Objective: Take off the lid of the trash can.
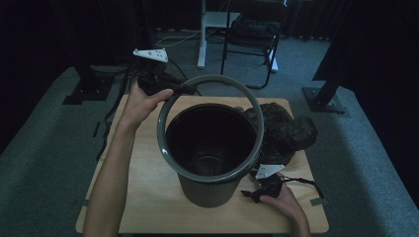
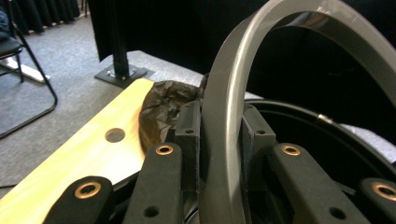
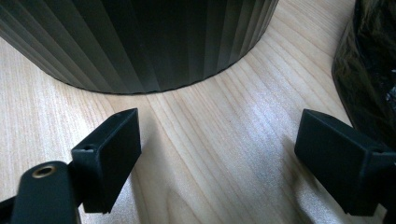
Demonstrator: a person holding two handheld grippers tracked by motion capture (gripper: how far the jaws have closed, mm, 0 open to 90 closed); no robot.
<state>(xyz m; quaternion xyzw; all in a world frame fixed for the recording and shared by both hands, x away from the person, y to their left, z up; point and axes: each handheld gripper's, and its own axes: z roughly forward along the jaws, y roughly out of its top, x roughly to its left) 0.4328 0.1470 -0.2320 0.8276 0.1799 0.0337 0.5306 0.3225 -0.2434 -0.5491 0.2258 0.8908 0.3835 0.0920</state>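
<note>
The left tongs (image 1: 184,90) are clamped narrow on the far-left arc of a grey plastic ring (image 1: 210,128), the rim band of the ribbed dark-grey waste bin (image 1: 210,190) that stands upright in the middle of the wooden counter (image 1: 143,197). In the left gripper view the pads (image 2: 190,140) press the band (image 2: 224,140) from both sides, with the band running up between them and arching over toward the right. The ring hangs tilted: its far-left side is lifted clear above the bin's mouth, while its near edge sits at or just outside the bin's near rim; whether they touch there I cannot tell. So the ring slopes down from the left tongs toward the person, and any seating or lifting turns on levelling that slope over the round opening. The right tongs (image 3: 219,154) stand wide and empty, low on the counter just beside the bin's base (image 3: 140,42) on its near-right side, nearer the bin than the ring. A crumpled black bin bag (image 1: 284,131) lies on the counter just right of the bin, close to the ring's right arc, and could snag it. A chair (image 1: 254,34) stands well beyond the counter.
</note>
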